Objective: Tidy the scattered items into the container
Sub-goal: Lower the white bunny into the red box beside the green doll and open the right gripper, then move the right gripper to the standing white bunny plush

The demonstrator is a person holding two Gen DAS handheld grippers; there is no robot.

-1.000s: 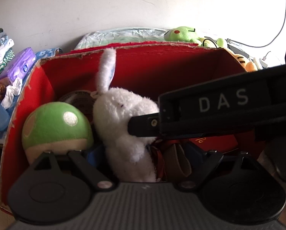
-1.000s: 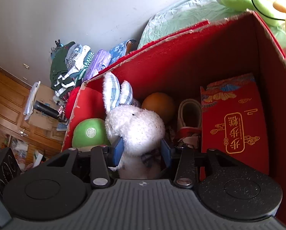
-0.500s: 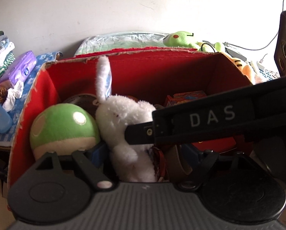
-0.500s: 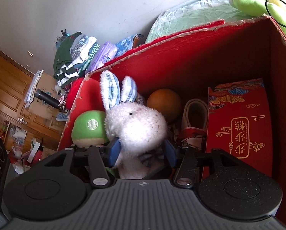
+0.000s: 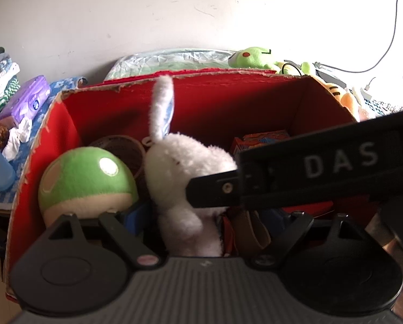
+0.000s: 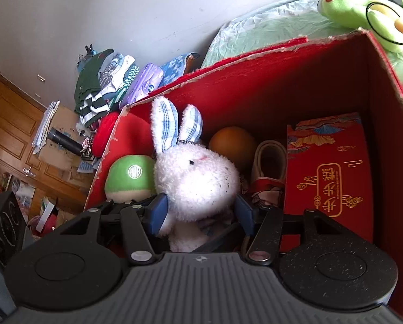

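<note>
A white plush rabbit (image 6: 196,178) with blue checked ears stands upright inside the red cardboard box (image 6: 255,81). My right gripper (image 6: 201,210) straddles its body; the jaws are opening and the blue pads sit at the fur's edges without squeezing it. In the left wrist view the rabbit (image 5: 185,167) is flanked by a green mushroom plush (image 5: 85,178), and the right gripper's black finger (image 5: 215,191) lies against it. My left gripper (image 5: 204,218) hovers at the box's near edge, jaws opening, the rabbit's lower body between them untouched.
Also in the box are an orange ball (image 6: 231,143), a small shoe (image 6: 269,162), a red gift box (image 6: 328,172) and a brown basket (image 5: 120,148). A green frog plush (image 6: 347,5) lies behind the box. A purple tissue pack (image 5: 26,102) and folded clothes (image 6: 101,81) lie to the left.
The right gripper's blue pads have spread apart from the rabbit's sides, and its squeezed fur has puffed back out. The rabbit stays upright in the box. The left gripper has kept its place.
</note>
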